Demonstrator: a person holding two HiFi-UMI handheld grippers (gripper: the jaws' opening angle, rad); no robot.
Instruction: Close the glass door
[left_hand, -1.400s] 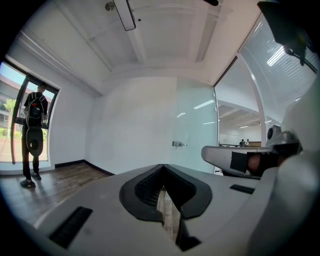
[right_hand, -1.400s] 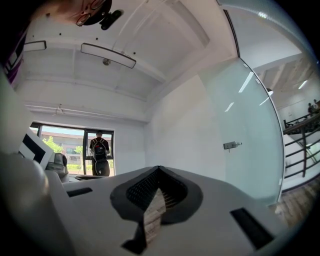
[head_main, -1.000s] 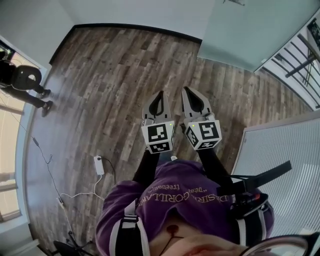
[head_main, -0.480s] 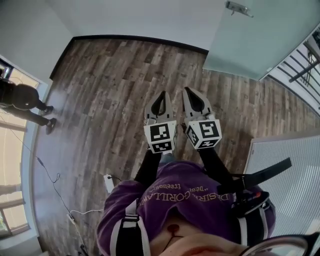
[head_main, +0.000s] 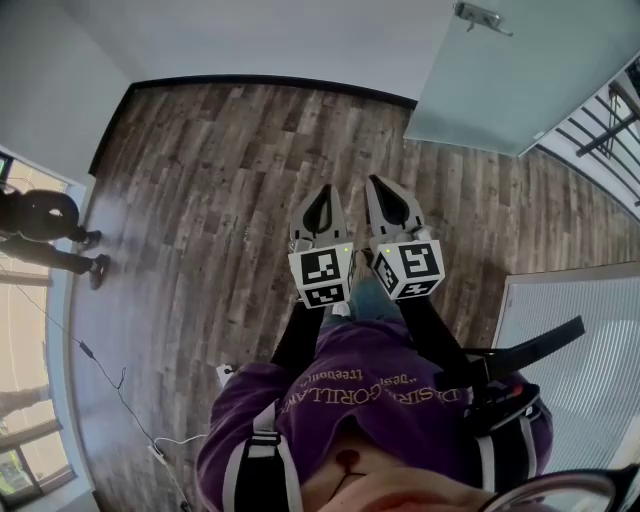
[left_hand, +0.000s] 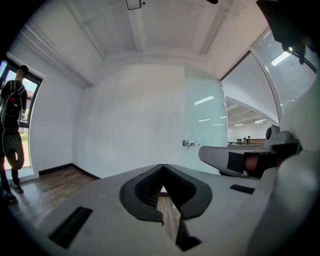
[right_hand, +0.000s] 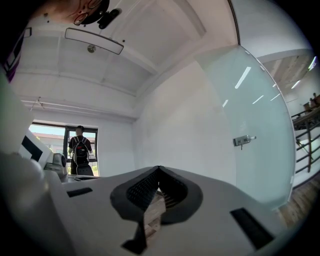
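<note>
The frosted glass door (head_main: 500, 80) stands ajar at the upper right of the head view, with its metal handle (head_main: 483, 17) near the top edge. My left gripper (head_main: 321, 189) and right gripper (head_main: 376, 181) are held side by side over the wood floor and point toward the white wall, well short of the door. Both are shut with nothing between the jaws. The left gripper view has the left gripper (left_hand: 162, 165) in front, the door (left_hand: 202, 125) and handle (left_hand: 189, 144) ahead to the right. In the right gripper view the right gripper (right_hand: 159, 168) points left of the door (right_hand: 255, 125) and handle (right_hand: 243, 141).
A person (head_main: 40, 225) stands at the window on the left. A white cable and power strip (head_main: 225, 375) lie on the floor behind my left side. A stair railing (head_main: 605, 110) shows past the door, and a white ribbed panel (head_main: 570, 330) is at my right.
I have walked forward: the door and handle have come nearer, and the person and the floor cable have slid back. Both grippers keep the same shut pose.
</note>
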